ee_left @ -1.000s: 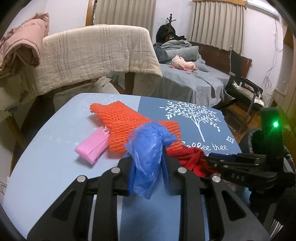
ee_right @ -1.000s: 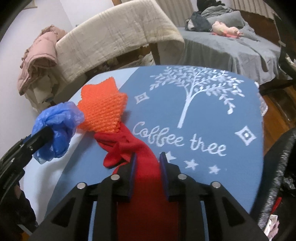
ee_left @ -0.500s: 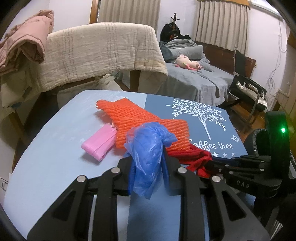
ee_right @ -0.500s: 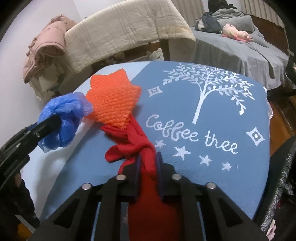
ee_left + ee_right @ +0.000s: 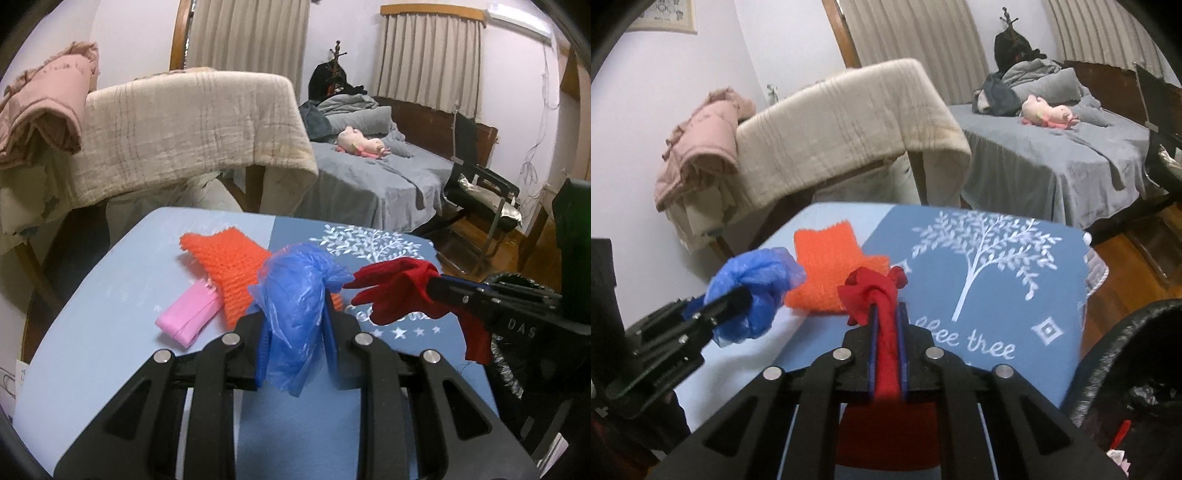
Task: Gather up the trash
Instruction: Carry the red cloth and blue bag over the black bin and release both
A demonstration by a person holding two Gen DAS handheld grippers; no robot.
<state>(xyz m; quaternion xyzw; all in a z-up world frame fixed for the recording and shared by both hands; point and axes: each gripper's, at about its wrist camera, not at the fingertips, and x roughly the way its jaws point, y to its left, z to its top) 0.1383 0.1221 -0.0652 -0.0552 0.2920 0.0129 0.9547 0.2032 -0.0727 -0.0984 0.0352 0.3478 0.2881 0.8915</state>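
My left gripper (image 5: 295,314) is shut on a crumpled blue plastic bag (image 5: 295,295) and holds it above the blue table (image 5: 110,332); the bag also shows in the right wrist view (image 5: 753,284). My right gripper (image 5: 885,314) is shut on a red cloth (image 5: 875,291), lifted off the table; the cloth shows in the left wrist view (image 5: 399,291) to the right of the bag. An orange foam net (image 5: 229,266) and a pink packet (image 5: 188,321) lie on the table beyond the grippers.
A black trash bag's rim (image 5: 1126,350) is at the table's right edge. A chair draped with a beige blanket (image 5: 192,129) stands behind the table. A grey bed (image 5: 369,170) and a black chair (image 5: 480,192) are further back right.
My right gripper has closed fully on the red cloth and lifted it off the table. Both grippers have risen and pulled back; the left still holds the blue bag.
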